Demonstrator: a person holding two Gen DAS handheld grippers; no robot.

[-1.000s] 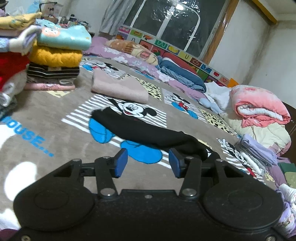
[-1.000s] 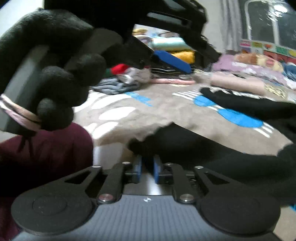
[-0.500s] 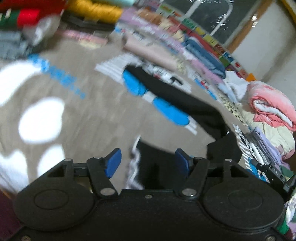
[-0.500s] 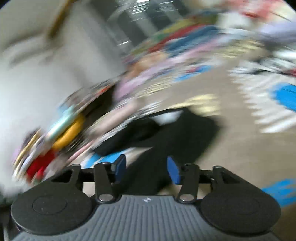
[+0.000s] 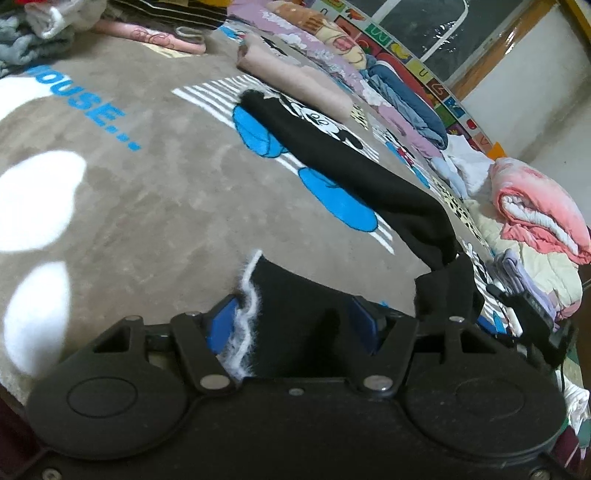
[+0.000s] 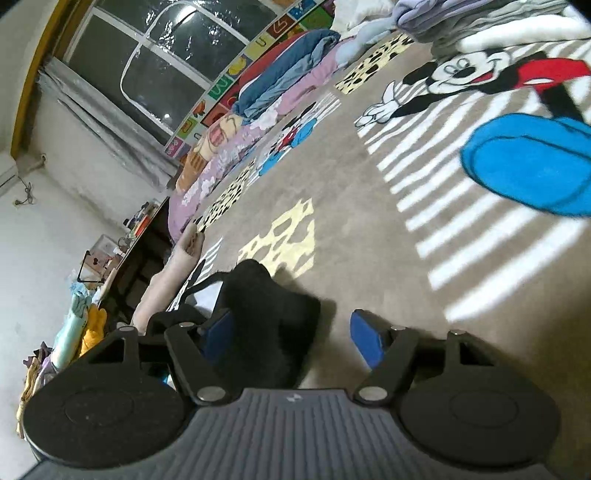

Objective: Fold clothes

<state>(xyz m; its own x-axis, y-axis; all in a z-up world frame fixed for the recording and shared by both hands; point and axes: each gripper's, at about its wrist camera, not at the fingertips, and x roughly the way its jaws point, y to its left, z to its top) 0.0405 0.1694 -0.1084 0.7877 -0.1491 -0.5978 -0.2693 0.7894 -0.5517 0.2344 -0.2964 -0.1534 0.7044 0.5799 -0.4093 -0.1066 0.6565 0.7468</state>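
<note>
A black garment (image 5: 351,173) lies stretched across the Mickey Mouse blanket (image 5: 147,192); its near end has a fuzzy white trim (image 5: 247,295). My left gripper (image 5: 295,325) is open, and that trimmed end lies between its blue pads without being pinched. My right gripper (image 6: 291,332) is open too, low over the blanket (image 6: 369,229). A black fold of the garment (image 6: 269,314) lies between its pads, against the left one.
A folded beige garment (image 5: 295,77) lies beyond the black one. Stacked folded clothes (image 5: 48,22) sit at far left. Rolled bedding (image 5: 402,107) lines the window wall. A pink quilt pile (image 5: 535,210) and the other gripper (image 5: 532,321) are at right.
My right gripper was shut a second ago and has opened and swung to a new angle. My left gripper dropped down over the garment's trimmed end.
</note>
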